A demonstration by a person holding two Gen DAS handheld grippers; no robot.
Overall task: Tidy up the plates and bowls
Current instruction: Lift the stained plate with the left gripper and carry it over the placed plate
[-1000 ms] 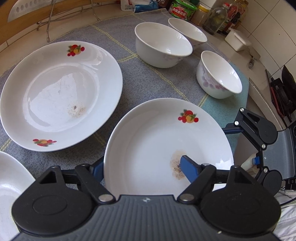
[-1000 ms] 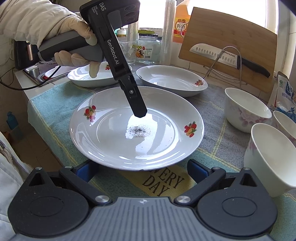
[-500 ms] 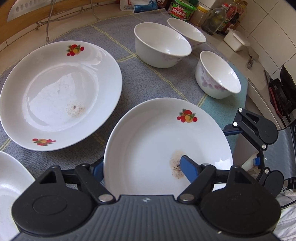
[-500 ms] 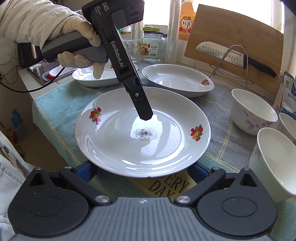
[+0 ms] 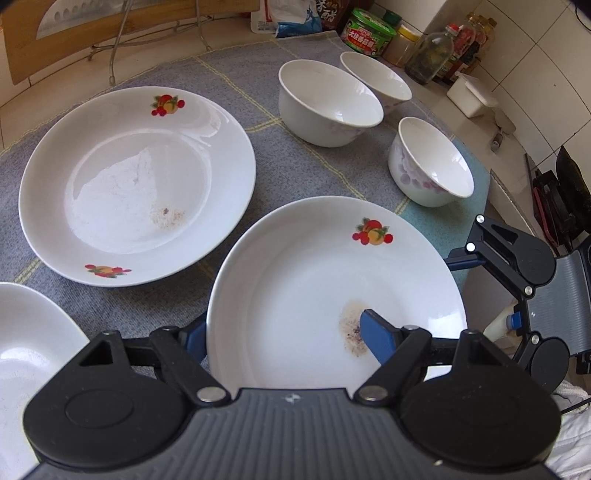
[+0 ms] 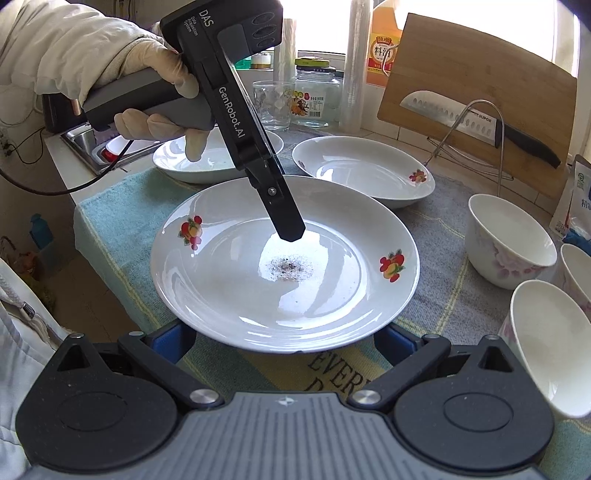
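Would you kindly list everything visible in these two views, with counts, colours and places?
plates: three, white with fruit prints, on the cloths; the near one carries dark specks
bowls: three, white, some with pink flowers, beside the plates
cloths: two, grey and teal, under the dishes
cutting board: one, wooden, leaning at the back
knife: one, steel with black handle, in front of the board
jars and bottles: several, mixed colours, along the back
gloved hand: one, pale, holding the left gripper's handle
left gripper: one, black with blue pads, jaws open astride the near plate's rim
right gripper: one, black with blue pads, jaws open at the near plate's edge
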